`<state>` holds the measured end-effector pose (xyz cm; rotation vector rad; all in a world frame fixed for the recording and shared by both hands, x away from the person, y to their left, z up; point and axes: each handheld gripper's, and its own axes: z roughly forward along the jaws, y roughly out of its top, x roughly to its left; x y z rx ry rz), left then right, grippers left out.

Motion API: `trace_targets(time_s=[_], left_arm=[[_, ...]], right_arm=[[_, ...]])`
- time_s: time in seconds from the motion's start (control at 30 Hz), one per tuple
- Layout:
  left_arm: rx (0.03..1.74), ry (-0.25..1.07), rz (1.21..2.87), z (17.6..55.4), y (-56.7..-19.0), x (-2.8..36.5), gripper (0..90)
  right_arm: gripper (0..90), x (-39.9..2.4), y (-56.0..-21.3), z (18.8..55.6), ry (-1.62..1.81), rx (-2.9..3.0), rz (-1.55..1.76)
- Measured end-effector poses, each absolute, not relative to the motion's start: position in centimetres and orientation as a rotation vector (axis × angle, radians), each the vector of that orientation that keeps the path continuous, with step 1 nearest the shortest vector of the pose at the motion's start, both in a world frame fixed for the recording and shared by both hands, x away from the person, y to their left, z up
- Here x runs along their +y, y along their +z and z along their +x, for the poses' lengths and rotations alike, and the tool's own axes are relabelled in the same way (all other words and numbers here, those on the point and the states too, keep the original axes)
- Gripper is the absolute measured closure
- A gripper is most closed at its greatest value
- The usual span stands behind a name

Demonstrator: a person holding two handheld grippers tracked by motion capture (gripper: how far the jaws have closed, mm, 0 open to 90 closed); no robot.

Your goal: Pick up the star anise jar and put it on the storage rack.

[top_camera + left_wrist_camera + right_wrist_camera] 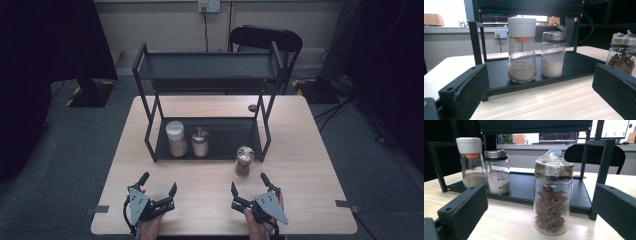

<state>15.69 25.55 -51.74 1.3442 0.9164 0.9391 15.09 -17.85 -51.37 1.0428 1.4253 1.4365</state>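
A light wooden table (310,165) is seen from above, with grey carpet around it and a black chair (266,39) behind its far edge. A black two-tier metal rack (210,75) is set on the far half of the table. On the rack's lower shelf (227,135), two jars are stood just beside each other: a taller glass jar with a white cap (176,139), partly filled with brownish powder, and to its right a shorter glass jar with a metal lid (200,142), holding pale powder.

A third glass jar (244,160), filled with star anise and covered at the top with crinkled clear wrap, is placed upright on the bare table, just outside the rack's front right leg.

Near the table's front edge, the left gripper (159,186) is held by the person's left hand (149,227), its jaws spread wide with nothing between them. The right gripper (248,184) is held by the right hand (255,225), its jaws likewise wide apart and empty; in the right gripper view, the star anise jar (553,195) is seen directly ahead between them, untouched.
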Motion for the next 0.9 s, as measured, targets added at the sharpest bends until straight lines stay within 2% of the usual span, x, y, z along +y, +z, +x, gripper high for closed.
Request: trace_targets(time_s=[0.9], left_arm=[[0.913,0.935,1.346,15.7,-51.7,25.6,0.1]], right_arm=[[3.8,-18.5,-50.4,15.4,1.493,1.459,1.081]])
